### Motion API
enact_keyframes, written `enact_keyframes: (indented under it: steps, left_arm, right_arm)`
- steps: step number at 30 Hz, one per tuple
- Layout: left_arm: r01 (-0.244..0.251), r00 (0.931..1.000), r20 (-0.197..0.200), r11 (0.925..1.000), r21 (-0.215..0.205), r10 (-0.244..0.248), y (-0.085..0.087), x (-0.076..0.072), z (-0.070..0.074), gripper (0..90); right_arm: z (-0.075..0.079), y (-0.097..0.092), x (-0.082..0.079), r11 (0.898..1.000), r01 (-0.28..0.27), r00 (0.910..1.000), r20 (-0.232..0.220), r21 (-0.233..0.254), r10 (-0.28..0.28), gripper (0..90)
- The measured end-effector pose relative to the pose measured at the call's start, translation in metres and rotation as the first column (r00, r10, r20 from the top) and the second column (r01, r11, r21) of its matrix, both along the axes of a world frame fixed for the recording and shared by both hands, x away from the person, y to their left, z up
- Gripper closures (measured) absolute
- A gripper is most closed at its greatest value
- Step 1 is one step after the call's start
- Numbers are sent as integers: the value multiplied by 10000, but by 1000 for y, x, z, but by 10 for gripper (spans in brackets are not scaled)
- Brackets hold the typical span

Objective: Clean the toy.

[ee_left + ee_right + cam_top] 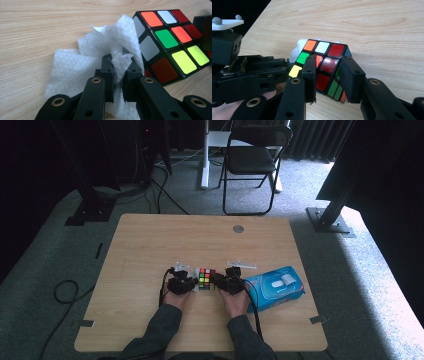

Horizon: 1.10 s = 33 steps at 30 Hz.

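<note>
Setting: a wooden surface (pixel 150 245) seen from above, with a person's two forearms coming in from the near edge.
Puzzle cube: a colourful puzzle cube (pixel 206 278) sits near the middle of the surface, between the two hands; its top shows orange, white, red, green and yellow squares.
Left claw: the left claw (pixel 118 75) is pressed together on a crumpled white tissue (pixel 82 67), which it holds against the cube's left side.
Right claw: the right claw (pixel 328 75) pinches one corner of the cube, with one jaw on each side of that corner.
Wipes pack: a blue pack of wipes (pixel 275 287) lies flat just right of the right hand.
Background: a black folding chair (pixel 252 157) stands on the grey carpet beyond the far edge.
</note>
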<state>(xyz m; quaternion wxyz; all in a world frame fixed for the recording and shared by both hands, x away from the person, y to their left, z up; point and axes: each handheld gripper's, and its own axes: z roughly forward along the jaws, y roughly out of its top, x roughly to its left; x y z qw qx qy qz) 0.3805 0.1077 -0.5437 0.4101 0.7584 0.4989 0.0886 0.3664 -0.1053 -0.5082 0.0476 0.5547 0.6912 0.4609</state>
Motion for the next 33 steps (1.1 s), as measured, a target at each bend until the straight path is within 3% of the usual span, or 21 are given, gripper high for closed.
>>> enact_keyframes:
  steps: [20,33]
  left_arm:
    - [190,9977,661,9955,-924,-129,8,-20,30,812]
    - [117,9995,301,9971,-752,-94,7,-19,17,816]
  right_arm:
    - [0,0,0,10000,-21,10000,-4,20,21,668]
    - [0,0,0,10000,13,10000,-16,24,-13,668]
